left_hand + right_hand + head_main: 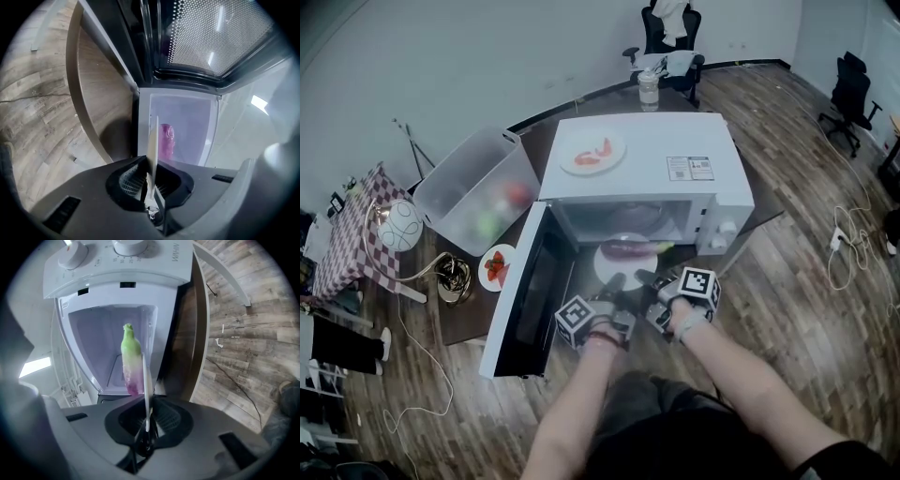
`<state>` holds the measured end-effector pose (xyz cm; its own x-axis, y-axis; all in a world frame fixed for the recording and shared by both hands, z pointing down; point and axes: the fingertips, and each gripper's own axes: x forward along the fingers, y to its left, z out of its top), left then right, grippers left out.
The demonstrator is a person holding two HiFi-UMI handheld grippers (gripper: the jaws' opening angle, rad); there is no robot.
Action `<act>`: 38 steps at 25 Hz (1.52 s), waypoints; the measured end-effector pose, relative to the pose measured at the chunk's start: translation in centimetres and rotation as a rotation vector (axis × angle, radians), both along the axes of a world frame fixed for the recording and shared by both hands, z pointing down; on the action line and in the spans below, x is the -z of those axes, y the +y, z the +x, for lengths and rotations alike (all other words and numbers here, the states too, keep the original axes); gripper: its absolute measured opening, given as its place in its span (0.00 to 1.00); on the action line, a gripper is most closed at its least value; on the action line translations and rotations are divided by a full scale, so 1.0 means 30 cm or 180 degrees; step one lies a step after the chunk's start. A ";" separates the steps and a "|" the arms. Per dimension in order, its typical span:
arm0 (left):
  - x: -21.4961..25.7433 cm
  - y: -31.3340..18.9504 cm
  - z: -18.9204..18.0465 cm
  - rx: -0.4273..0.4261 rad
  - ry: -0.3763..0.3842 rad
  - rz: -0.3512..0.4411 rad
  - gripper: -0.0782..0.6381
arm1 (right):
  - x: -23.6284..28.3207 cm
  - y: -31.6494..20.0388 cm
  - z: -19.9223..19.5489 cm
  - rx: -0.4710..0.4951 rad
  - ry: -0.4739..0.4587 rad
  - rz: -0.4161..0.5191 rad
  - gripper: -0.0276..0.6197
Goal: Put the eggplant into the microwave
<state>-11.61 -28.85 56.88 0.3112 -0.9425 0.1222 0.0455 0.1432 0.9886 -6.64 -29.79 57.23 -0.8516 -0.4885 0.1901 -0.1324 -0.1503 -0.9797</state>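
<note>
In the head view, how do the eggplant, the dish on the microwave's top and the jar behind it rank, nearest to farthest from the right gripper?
1. Eggplant, on the plate that the right gripper grips, at the microwave's opening.
2. Dish of red food, on the microwave's top, left part.
3. Jar, behind the microwave.

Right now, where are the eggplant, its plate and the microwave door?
eggplant (628,247), head view, purple middle.
plate (605,262), head view, bare white rim.
microwave door (525,298), head view, dark inner window.
</note>
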 end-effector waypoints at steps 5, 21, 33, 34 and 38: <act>0.000 -0.018 -0.006 0.0001 0.0016 -0.0006 0.14 | 0.000 -0.019 -0.002 0.0010 0.0036 0.0020 0.09; 0.011 -0.113 -0.016 -0.0125 -0.0009 0.0089 0.15 | 0.008 -0.105 -0.014 -0.0106 -0.0042 0.0072 0.09; 0.007 -0.126 -0.027 -0.0337 -0.0377 0.0170 0.29 | 0.018 -0.141 -0.022 -0.0188 -0.0095 0.0069 0.08; 0.009 -0.123 -0.026 -0.0372 -0.0479 0.0199 0.30 | 0.018 -0.145 -0.021 -0.0193 -0.0079 0.0078 0.08; 0.025 -0.111 -0.022 -0.0514 -0.1023 0.0377 0.35 | 0.015 -0.166 -0.009 -0.0243 -0.0030 0.0112 0.08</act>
<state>-12.27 -32.18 56.14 0.4204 -0.8978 0.1310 -0.2834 0.0072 0.9590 -6.92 -34.76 56.78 -0.8134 -0.5582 0.1637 -0.1126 -0.1250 -0.9857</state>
